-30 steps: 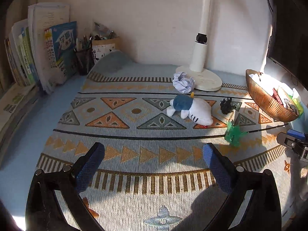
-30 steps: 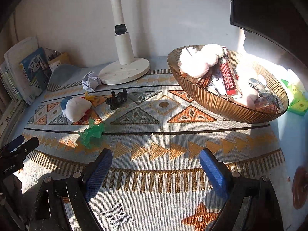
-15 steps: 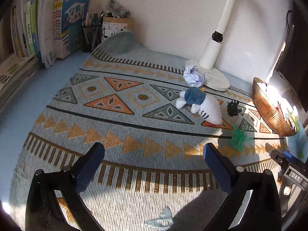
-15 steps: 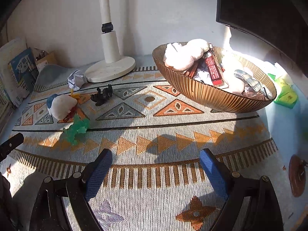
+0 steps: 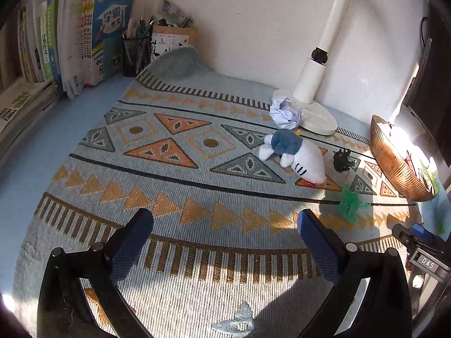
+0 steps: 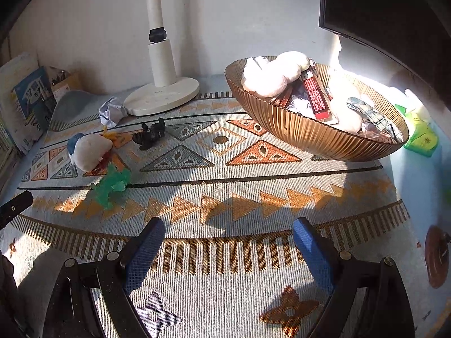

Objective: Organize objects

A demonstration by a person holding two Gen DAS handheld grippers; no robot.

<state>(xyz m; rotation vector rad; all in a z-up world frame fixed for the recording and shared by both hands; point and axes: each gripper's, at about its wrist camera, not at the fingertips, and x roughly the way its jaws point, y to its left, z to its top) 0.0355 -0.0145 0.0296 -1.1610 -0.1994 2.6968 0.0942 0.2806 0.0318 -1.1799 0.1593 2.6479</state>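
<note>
A white and blue plush toy [image 5: 296,156] [image 6: 88,152] lies on the patterned mat [image 5: 174,186] [image 6: 225,197]. Beside it are a crumpled paper ball [image 5: 284,112] [image 6: 110,111], a small black figure [image 5: 342,160] [image 6: 150,135] and a translucent green figure [image 5: 351,202] [image 6: 111,186]. A ribbed brown bowl [image 5: 394,163] [image 6: 304,132] at the right holds white soft lumps, red packets and paper. My left gripper [image 5: 225,225] hovers open over the mat's near edge, empty. My right gripper [image 6: 228,233] is open and empty too, in front of the bowl.
A white lamp base [image 5: 315,118] [image 6: 162,95] stands at the back by the wall. Books [image 5: 93,42] and a mesh pen cup [image 5: 136,53] line the back left. A dark monitor [image 6: 394,14] hangs above the bowl, with a green pack [image 6: 421,138] beside it.
The left wrist view has rolled, tilting the scene and bringing the books higher at the left. The right wrist view shifted slightly towards the bowl. Both grippers stayed open; no object moved.
</note>
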